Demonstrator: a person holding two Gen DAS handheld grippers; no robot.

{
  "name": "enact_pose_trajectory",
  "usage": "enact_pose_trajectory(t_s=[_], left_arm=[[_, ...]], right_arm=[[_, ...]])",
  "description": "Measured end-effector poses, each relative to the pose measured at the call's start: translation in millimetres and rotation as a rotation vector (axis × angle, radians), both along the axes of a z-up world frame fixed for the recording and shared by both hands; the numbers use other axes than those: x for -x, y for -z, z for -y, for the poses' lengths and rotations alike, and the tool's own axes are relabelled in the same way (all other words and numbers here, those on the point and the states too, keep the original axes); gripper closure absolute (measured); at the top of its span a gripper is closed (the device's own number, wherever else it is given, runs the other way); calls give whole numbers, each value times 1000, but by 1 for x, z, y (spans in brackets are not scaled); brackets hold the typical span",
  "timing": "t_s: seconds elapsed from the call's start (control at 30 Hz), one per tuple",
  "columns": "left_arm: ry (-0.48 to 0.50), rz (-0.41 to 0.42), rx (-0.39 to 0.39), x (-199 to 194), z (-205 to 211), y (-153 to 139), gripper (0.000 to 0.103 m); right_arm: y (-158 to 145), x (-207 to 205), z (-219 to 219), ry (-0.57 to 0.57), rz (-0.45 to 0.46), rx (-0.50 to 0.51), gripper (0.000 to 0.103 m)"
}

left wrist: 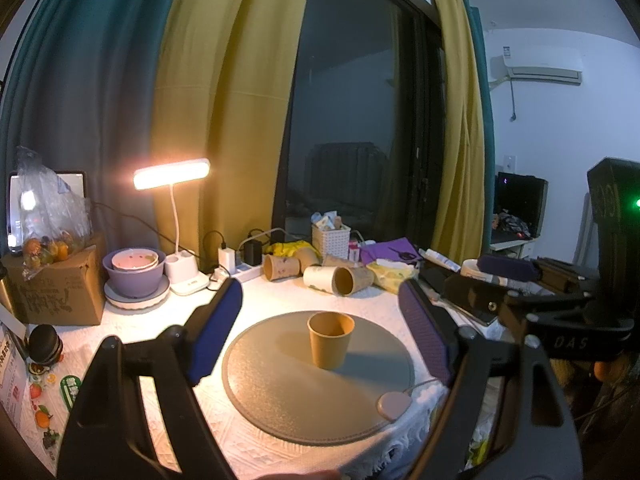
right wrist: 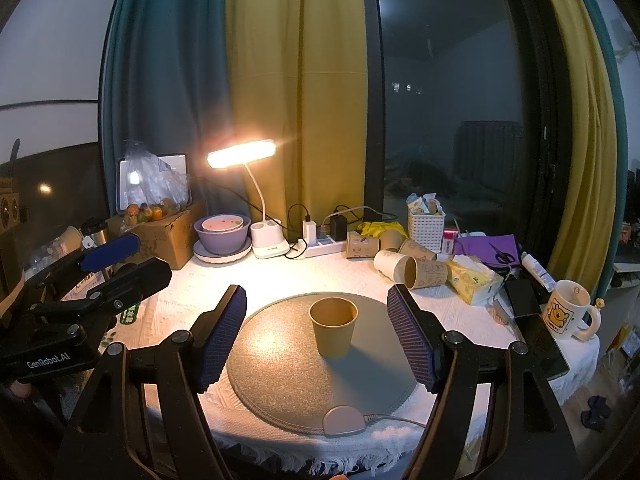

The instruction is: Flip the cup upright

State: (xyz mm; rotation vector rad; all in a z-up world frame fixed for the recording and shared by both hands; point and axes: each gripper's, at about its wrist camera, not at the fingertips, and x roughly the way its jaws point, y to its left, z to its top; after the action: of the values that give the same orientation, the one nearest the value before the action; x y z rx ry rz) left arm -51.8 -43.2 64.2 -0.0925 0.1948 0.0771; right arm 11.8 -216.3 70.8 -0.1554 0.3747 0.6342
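**Paper cup upright on the round mat, both tongs apart**

The brown paper cup (left wrist: 331,340) (right wrist: 333,327) stands upright, mouth up, near the middle of a grey round mat (left wrist: 280,392) (right wrist: 280,364). The mat lies on the white cloth of the bench (left wrist: 248,312) (right wrist: 192,304), close to its near edge. A small grey tab with a cord (left wrist: 394,405) (right wrist: 344,420) sits on the mat's near rim.

The left tongs (left wrist: 320,336) are spread wide, one blue pad (left wrist: 218,332) on each side of the cup, neither touching it. The right tongs (right wrist: 316,336) are likewise spread, their pads (right wrist: 222,336) flanking the cup with clear gaps. In the right wrist view the left tongs (right wrist: 108,256) appear over the left edge of the bench; in the left wrist view the right tongs (left wrist: 508,264) appear over the right edge.

Along the far edge stand a lit desk lamp (left wrist: 172,174) (right wrist: 242,154), a purple bowl (left wrist: 134,276) (right wrist: 222,236), a power strip (left wrist: 240,270) (right wrist: 324,246), several paper cups lying on their sides (left wrist: 340,280) (right wrist: 412,272) and a white basket (left wrist: 331,240) (right wrist: 426,228). A cardboard box (left wrist: 56,288) (right wrist: 164,236) occupies the far left corner. A mug (right wrist: 568,312) stands at the right edge.
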Motion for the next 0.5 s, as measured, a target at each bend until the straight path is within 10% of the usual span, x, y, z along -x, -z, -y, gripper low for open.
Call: enact_pose_trajectory(t_s=[0.5], left_arm=[[1,-1,1,1,1,0,22]], right_arm=[[1,0,1,0,0,0,27]])
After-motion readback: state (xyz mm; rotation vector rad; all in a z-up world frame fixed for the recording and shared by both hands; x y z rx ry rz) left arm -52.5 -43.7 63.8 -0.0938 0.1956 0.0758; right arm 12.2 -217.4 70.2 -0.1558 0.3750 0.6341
